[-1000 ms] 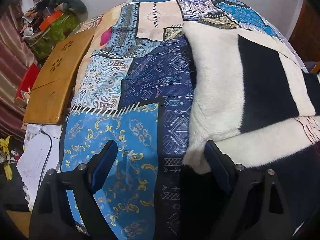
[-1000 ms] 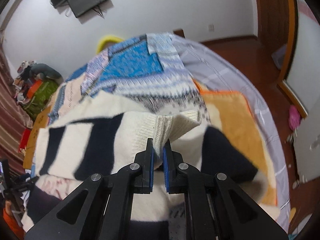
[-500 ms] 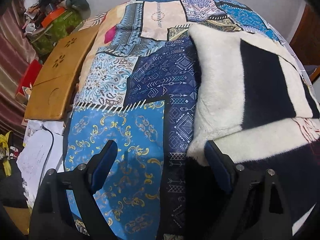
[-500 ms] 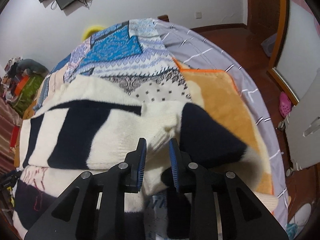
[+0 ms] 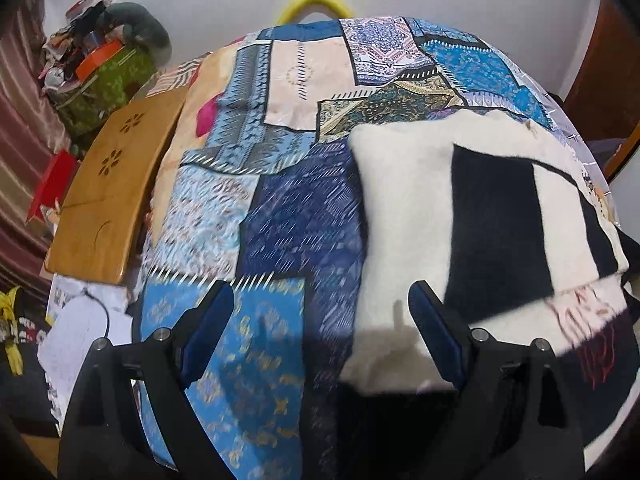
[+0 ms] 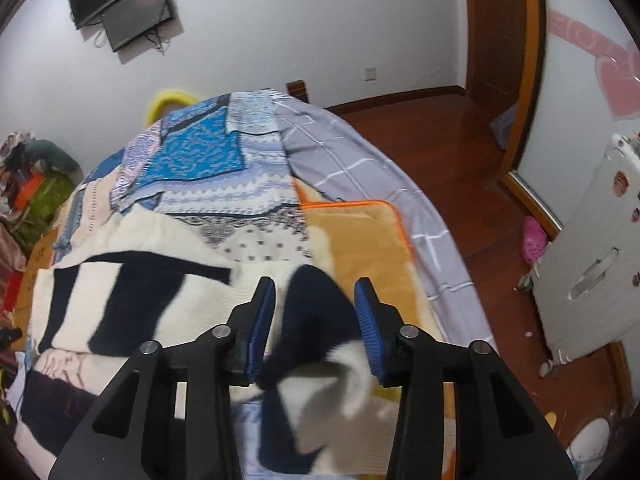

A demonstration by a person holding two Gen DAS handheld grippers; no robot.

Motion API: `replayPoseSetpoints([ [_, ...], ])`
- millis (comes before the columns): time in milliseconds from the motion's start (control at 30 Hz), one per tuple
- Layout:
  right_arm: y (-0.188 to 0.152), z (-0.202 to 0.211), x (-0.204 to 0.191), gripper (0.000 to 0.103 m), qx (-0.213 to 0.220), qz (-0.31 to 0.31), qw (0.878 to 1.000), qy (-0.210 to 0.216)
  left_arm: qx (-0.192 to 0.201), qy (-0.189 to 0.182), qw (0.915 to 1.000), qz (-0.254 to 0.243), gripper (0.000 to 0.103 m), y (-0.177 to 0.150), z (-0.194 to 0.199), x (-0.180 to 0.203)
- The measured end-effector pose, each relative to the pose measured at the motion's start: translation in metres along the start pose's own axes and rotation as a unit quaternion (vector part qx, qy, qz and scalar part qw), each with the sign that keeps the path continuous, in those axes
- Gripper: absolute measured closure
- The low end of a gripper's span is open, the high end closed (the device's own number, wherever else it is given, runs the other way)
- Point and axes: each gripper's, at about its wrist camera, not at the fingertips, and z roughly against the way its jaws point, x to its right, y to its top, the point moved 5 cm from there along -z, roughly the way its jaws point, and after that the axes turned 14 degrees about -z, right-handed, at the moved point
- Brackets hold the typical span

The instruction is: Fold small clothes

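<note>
Right hand-held gripper (image 6: 316, 320): its jaws have just been opening and now stand apart with nothing pinched; a dark sleeve of the sweater lies on the bed between and just past the pads, untouched, which reads as a fold let go.

Left hand-held gripper (image 5: 322, 332): jaws spread wide and empty, hanging over the bedspread (image 5: 276, 216) with the sweater's near edge under its right finger; I'd say it waits for its turn rather than holding anything down.

Sweater (image 5: 492, 220): cream and black, fluffy, lying flat on the bed ahead and to the right of the left gripper, and ahead and to the left of the right one. One sleeve looks laid across the body, so the folding seems partly done.

Sleeve (image 6: 316, 312): right under the right gripper's gap, blurred, so its exact lie is hard to tell.

Orange blanket (image 6: 360, 248): just beyond the right gripper, beside the sweater, not part of the fold.

Wooden board (image 5: 112, 196): well off to the left of the left gripper, beside the bed, out of the way.

Next, as I judge it: take the lower hem and bring it up.
</note>
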Motion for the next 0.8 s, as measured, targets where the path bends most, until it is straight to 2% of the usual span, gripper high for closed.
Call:
replayPoseSetpoints([
  [167, -0.004, -0.003, 0.027, 0.063, -0.015, -0.016, 1.000, -0.020, -0.024, 0.005, 0.9996, 0.015, 0.014, 0.020, -0.034, 0.001],
  [333, -0.014, -0.010, 0.054, 0.057, -0.035, -0.030, 0.998, -0.040, -0.045, 0.016, 0.9987, 0.019, 0.013, 0.023, -0.060, -0.002],
  [467, -0.024, -0.014, 0.068, 0.056, -0.051, -0.050, 0.996, -0.044, -0.039, 0.038, 0.9984, 0.013, 0.007, 0.023, -0.063, -0.006],
  [600, -0.031, -0.017, 0.073, 0.056, -0.057, -0.061, 0.996, -0.040, -0.040, 0.077, 0.9961, 0.018, 0.007, 0.024, -0.063, -0.017],
  [800, -0.045, -0.025, 0.068, 0.056, -0.090, -0.083, 0.992, -0.014, -0.040, 0.087, 0.9954, 0.011, 0.007, 0.022, -0.054, -0.022],
])
